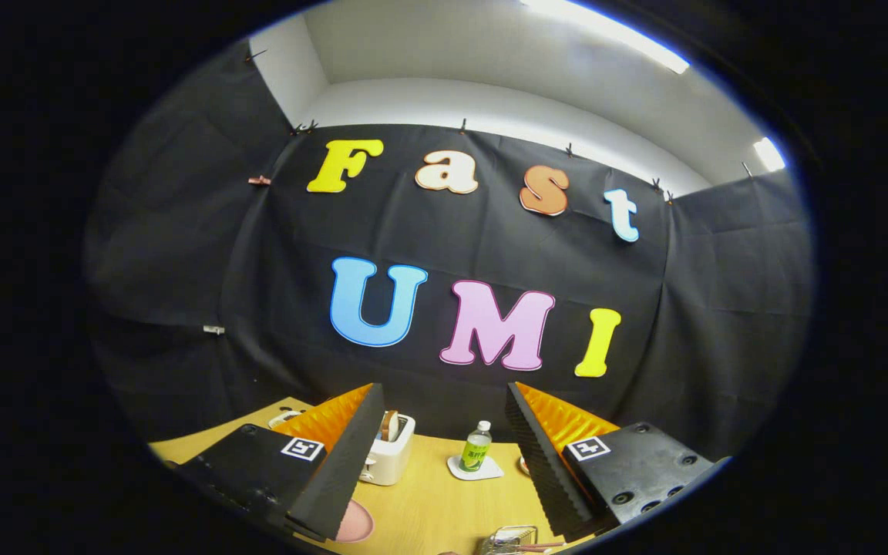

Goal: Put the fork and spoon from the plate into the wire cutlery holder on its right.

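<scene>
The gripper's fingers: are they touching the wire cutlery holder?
Apart. The gripper view shows the gripper open, with bare table between its fingers and the wire cutlery holder.

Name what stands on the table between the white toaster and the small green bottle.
Nothing: in the gripper view, bare wooden table separates the toaster from the bottle on its white coaster. The open gripper holds nothing.

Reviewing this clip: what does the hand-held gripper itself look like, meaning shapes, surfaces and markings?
The hand-held gripper has two wedge-shaped fingers with ribbed inner faces. Each finger is mounted on a flat black block bearing a small square black-and-white tag. The right block shows several round screw recesses. The fingers stand apart, gripping nothing.
</scene>
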`<state>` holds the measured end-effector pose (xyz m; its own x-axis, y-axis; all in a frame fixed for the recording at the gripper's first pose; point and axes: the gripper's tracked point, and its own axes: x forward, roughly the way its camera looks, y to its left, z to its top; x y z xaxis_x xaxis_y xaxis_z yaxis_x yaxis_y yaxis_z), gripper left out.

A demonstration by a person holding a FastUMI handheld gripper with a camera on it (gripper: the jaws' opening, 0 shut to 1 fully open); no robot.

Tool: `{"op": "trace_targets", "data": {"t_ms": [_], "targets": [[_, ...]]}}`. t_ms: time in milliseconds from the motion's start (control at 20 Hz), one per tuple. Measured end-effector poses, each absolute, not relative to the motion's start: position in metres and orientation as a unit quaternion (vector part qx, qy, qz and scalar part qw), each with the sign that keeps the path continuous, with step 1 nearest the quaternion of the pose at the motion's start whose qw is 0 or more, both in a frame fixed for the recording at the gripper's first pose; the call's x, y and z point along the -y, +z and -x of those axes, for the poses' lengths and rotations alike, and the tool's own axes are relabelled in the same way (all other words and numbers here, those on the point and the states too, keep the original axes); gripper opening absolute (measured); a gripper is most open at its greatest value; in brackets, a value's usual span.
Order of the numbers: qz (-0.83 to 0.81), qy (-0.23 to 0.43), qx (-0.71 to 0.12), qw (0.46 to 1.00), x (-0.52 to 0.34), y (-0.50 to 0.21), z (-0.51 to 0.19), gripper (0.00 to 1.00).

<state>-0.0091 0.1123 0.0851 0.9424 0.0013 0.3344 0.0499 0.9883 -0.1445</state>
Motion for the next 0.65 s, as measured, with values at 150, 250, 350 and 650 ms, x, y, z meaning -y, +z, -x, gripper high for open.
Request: {"op": "trace_targets", "data": {"t_ms": [150, 250, 350, 650], "targets": [[0.026, -0.017, 0.156, 0.987, -0.102, 0.082, 0.005, 0.98], [0.004, -0.020, 0.147, 0.989, -0.095, 0.077, 0.002, 0.98], [-0.008, -0.021, 0.141, 0.990, -0.090, 0.075, 0.000, 0.98], [-0.008, -0.018, 0.133, 0.991, -0.089, 0.076, -0.007, 0.97]]}}
